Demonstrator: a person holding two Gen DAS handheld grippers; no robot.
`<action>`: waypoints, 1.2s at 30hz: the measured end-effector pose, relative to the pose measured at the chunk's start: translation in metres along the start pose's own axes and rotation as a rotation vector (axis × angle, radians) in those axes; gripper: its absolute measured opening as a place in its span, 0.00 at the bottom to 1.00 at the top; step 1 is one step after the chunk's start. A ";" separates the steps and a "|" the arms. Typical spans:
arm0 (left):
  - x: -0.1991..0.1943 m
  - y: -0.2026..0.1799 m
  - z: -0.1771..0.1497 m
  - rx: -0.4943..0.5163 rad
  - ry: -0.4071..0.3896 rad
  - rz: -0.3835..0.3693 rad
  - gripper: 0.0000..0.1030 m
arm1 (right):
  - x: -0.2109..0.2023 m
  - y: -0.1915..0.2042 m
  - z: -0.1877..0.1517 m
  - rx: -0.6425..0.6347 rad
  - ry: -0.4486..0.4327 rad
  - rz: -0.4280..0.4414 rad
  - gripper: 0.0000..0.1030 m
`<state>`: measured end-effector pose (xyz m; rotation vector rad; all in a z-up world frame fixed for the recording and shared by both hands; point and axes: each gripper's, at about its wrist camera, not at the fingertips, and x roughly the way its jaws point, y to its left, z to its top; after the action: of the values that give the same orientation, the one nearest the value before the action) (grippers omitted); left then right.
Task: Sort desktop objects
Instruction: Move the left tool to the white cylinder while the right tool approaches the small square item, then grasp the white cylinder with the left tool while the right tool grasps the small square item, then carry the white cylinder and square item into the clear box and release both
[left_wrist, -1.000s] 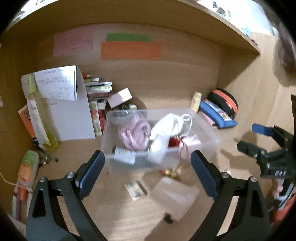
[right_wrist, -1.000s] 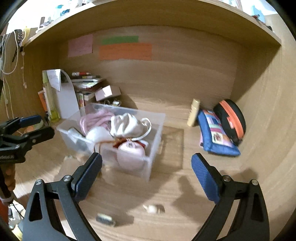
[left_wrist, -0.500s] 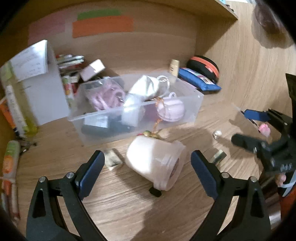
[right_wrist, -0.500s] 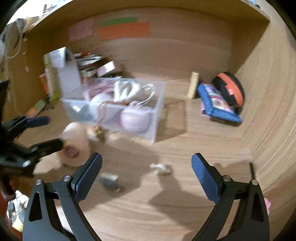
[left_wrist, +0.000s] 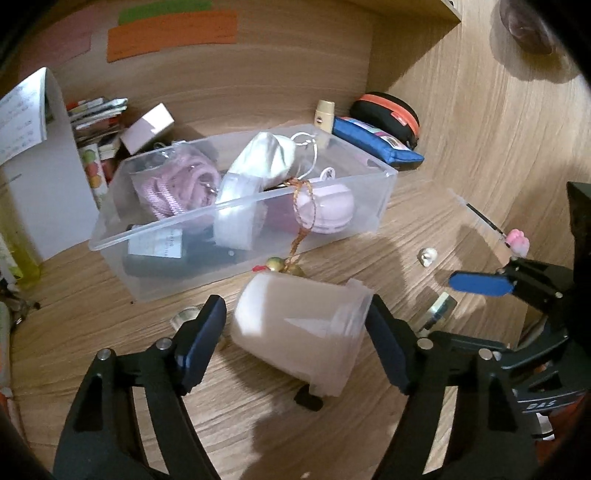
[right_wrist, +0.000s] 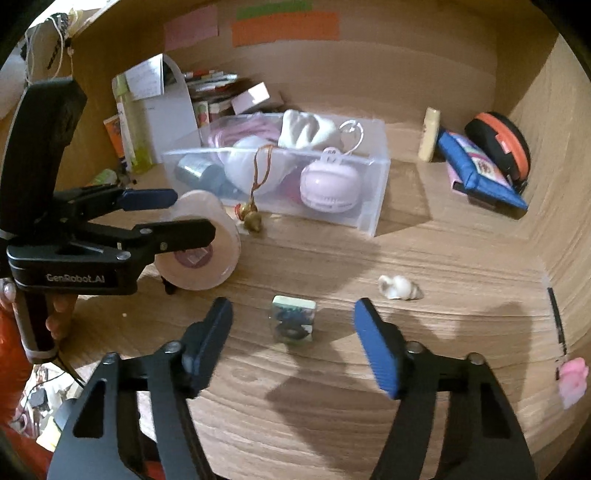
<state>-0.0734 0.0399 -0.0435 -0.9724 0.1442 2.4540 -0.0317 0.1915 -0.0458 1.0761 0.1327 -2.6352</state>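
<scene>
Pale pink roll (left_wrist: 299, 328) lies on its side just in front of the clear bin (left_wrist: 384, 192). Your left gripper (left_wrist: 295, 336) straddles it, jaws closing, pads not yet pressing; centre them on its sides. Right gripper (right_wrist: 295, 332), tilted down, closes around the small block (right_wrist: 293, 321) nearer you, untouched.

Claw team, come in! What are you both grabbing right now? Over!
Left claw closing around the pink roll lying on the desk. Right claw closing over the small box, not touching yet. Nothing in the way.
</scene>
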 end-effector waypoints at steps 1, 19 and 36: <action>0.002 0.000 0.001 -0.005 0.004 -0.010 0.72 | 0.003 0.000 0.000 0.001 0.009 -0.003 0.55; 0.007 -0.012 0.006 -0.003 -0.029 0.014 0.66 | 0.012 -0.011 0.000 0.067 0.028 0.041 0.22; -0.038 0.012 0.010 -0.146 -0.166 0.126 0.64 | 0.000 -0.024 0.033 0.078 -0.041 0.048 0.22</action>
<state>-0.0619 0.0165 -0.0121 -0.8364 -0.0310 2.6791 -0.0613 0.2084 -0.0226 1.0363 -0.0046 -2.6371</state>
